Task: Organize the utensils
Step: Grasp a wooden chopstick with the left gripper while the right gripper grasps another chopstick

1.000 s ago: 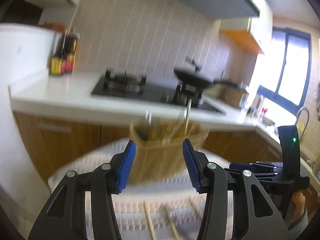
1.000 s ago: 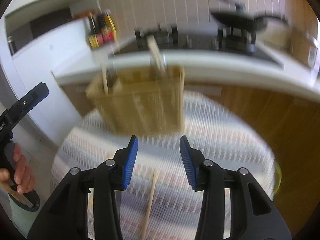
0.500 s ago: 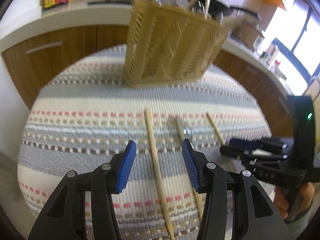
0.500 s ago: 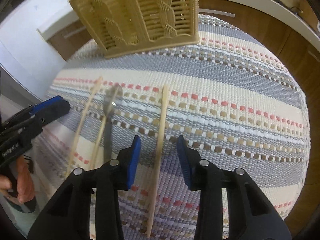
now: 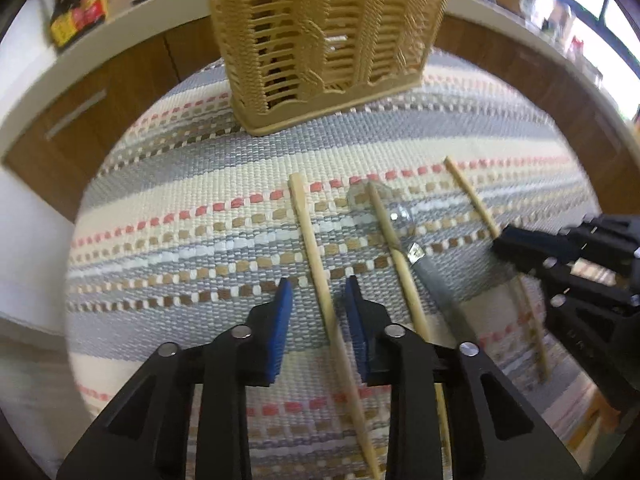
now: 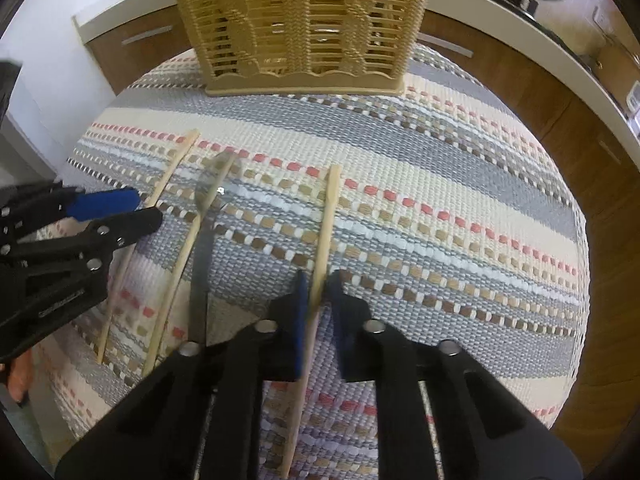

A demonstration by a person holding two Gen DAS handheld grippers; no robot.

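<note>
Three wooden chopsticks and a metal spoon lie on a striped woven mat in front of a tan slotted utensil basket. My left gripper is open, low over the mat, its pads either side of the leftmost chopstick. My right gripper is nearly closed around the rightmost chopstick, pads close on each side. The spoon lies with the middle chopstick across it. The basket stands at the mat's far edge.
Wooden cabinet fronts and a white countertop ring the round table. Sauce bottles stand on the counter at the left. Each gripper shows in the other's view, the right one and the left one.
Both grippers have dropped from looking at the kitchen to low over the mat. Each now straddles a chopstick, and the right gripper's jaws have narrowed.
</note>
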